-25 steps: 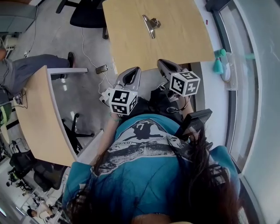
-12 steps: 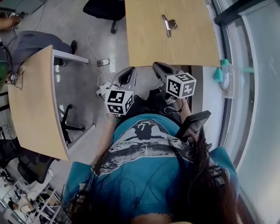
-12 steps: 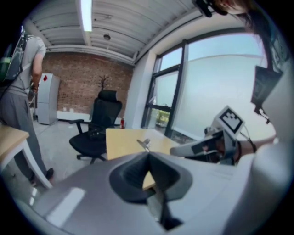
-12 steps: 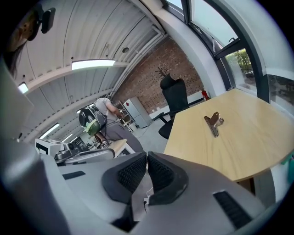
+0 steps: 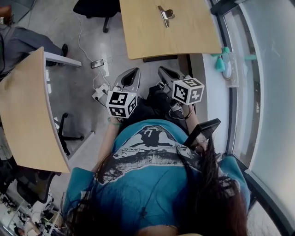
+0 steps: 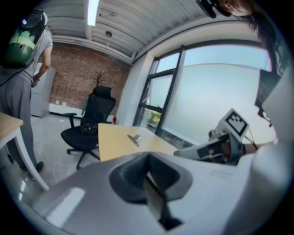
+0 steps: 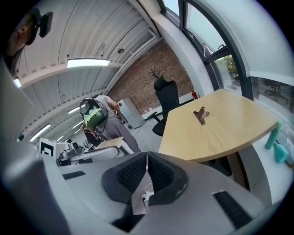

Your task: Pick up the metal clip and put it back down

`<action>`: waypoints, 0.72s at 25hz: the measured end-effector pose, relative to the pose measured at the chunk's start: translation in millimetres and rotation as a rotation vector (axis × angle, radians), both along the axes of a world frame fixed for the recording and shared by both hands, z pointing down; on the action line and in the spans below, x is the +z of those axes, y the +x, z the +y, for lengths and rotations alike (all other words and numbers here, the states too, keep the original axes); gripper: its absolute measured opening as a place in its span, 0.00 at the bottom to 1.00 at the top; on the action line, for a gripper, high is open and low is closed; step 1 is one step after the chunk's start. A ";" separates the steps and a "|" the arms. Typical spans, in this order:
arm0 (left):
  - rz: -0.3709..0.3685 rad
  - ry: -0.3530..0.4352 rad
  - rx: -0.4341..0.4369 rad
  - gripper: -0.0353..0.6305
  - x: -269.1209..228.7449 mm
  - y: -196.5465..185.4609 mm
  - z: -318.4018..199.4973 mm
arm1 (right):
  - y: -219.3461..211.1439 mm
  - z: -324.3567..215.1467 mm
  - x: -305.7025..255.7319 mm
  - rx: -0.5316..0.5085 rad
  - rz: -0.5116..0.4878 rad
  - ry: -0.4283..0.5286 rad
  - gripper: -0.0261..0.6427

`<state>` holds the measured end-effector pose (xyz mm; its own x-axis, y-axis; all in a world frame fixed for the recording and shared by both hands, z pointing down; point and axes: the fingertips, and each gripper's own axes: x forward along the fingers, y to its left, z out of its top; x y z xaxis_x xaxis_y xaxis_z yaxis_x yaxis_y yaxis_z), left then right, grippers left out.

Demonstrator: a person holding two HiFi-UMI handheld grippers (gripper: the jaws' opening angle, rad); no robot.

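Observation:
The metal clip (image 5: 165,14) lies on the light wooden table (image 5: 184,39) in front of me, its handles folded. It also shows as the clip (image 6: 134,138) in the left gripper view and as the clip (image 7: 200,114) in the right gripper view, far ahead of both. My left gripper (image 5: 131,75) and right gripper (image 5: 164,72) are held side by side close to my body, short of the table's near edge. In each gripper view, left gripper (image 6: 148,158) and right gripper (image 7: 147,158), the jaws meet with nothing between them.
A black office chair (image 5: 94,7) stands beyond the table's left side. A second wooden table (image 5: 27,106) is at my left. A power strip with cable (image 5: 99,92) lies on the floor. Teal bottles (image 5: 221,62) sit by the window. A person with a green helmet (image 7: 94,114) stands behind.
The head view has shifted, so the table and clip sit nearer the top edge. Both grippers stay shut by my body, at about the same spacing.

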<state>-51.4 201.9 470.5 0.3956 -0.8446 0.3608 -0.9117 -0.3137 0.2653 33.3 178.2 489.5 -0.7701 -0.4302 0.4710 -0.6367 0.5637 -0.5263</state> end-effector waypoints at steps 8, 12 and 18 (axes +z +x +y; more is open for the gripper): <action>0.006 0.007 0.035 0.06 2.2 10.2 40.5 | 7.8 47.7 6.0 0.023 -0.004 -0.006 0.08; 0.002 0.012 0.029 0.06 4.4 12.1 57.7 | 11.7 61.9 10.6 0.017 -0.001 -0.014 0.08; -0.003 0.033 0.011 0.06 0.4 5.1 70.8 | 8.2 72.0 10.3 0.000 0.005 -0.001 0.08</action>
<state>-46.3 272.8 470.8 0.4038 -0.8516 0.3343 -0.9090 -0.3320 0.2521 41.4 250.2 499.8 -0.7679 -0.4296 0.4752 -0.6392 0.5636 -0.5232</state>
